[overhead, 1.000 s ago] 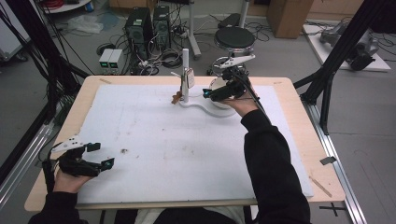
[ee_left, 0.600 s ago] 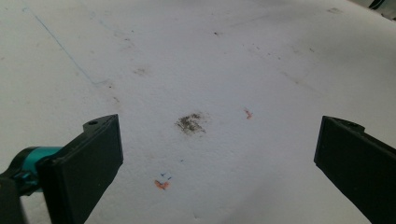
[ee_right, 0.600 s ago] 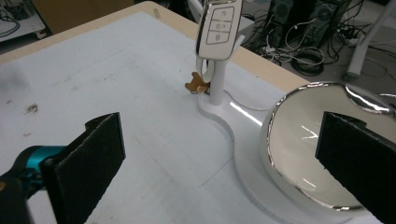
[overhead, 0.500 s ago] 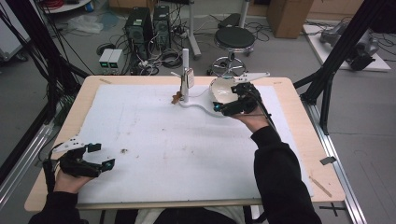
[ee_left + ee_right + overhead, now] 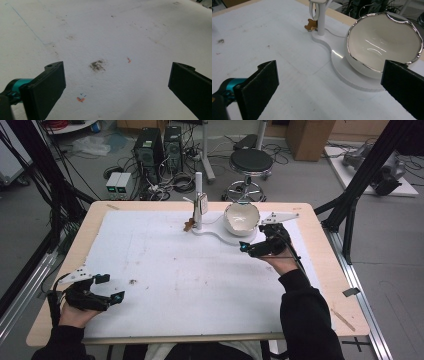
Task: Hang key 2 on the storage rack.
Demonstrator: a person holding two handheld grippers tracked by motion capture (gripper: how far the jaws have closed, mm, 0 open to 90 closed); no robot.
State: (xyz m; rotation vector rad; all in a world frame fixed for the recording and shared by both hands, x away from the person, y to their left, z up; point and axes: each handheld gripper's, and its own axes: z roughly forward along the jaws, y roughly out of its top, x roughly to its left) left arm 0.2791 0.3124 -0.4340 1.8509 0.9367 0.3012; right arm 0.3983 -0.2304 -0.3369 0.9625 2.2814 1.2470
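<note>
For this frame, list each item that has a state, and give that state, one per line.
Left claw: open, empty, low over the white mat.
Right claw: open, empty, beside the bowl, not touching it.
Bowl: upright, empty, sitting on the round pad of the white stand.
Small brown piece: at the foot of the stand's post.

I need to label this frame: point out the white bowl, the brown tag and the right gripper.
white bowl (image 5: 384, 42), right gripper view, on its glossy inner wall.
brown tag (image 5: 310, 25), right gripper view, on its flat face beside the post.
right gripper (image 5: 248, 249), high view, midway between its open fingers.
</note>
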